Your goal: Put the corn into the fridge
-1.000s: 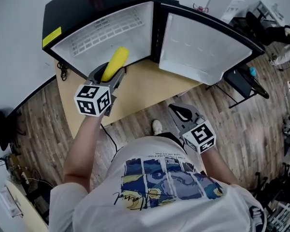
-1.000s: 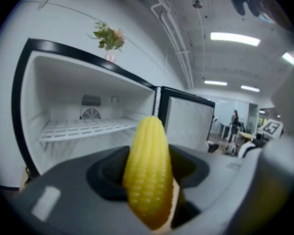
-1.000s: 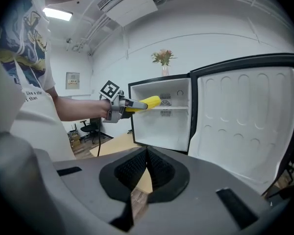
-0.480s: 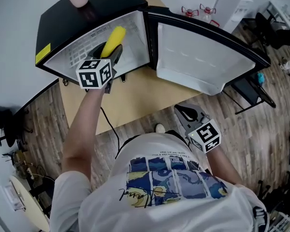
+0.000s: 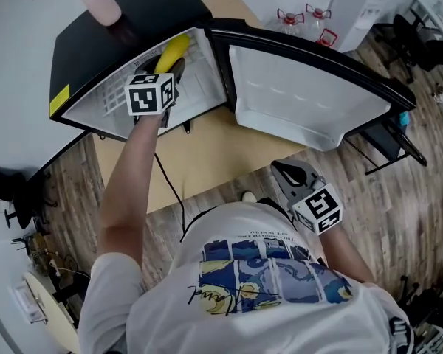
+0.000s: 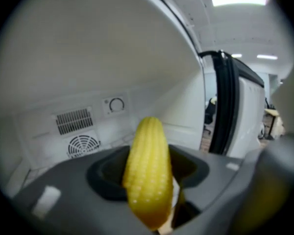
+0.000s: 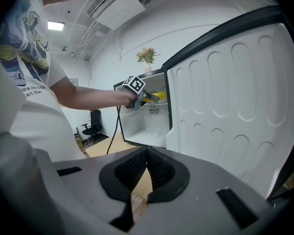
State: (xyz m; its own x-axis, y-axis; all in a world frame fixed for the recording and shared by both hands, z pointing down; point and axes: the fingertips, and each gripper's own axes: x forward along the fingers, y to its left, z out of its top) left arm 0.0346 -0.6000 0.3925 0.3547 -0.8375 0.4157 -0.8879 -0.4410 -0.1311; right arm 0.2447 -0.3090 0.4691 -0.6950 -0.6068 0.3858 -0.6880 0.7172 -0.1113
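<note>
Holding corn [image 5: 170, 51] in left gripper [image 5: 171, 66], inside the open fridge [image 5: 125, 17], high in the cavity and short of the fridge's back panel with its vent grilles and dial. Pinched near the lower end between pads spread wide to take the cob's girth. Long axis running straight out along the jaws, tip toward the fridge's back wall and slightly raised. Not resting on a shelf or the fridge floor, as far as visible. Judged next: lower onto a surface inside the fridge, then let go; round cob, so likely to roll once freed. Right gripper [image 5: 289, 174] well outside the fridge, below its swung-open door [image 5: 303, 98], pads pressed together on nothing. Left hand plainly the nearer to the fridge, and the only one working.
</note>
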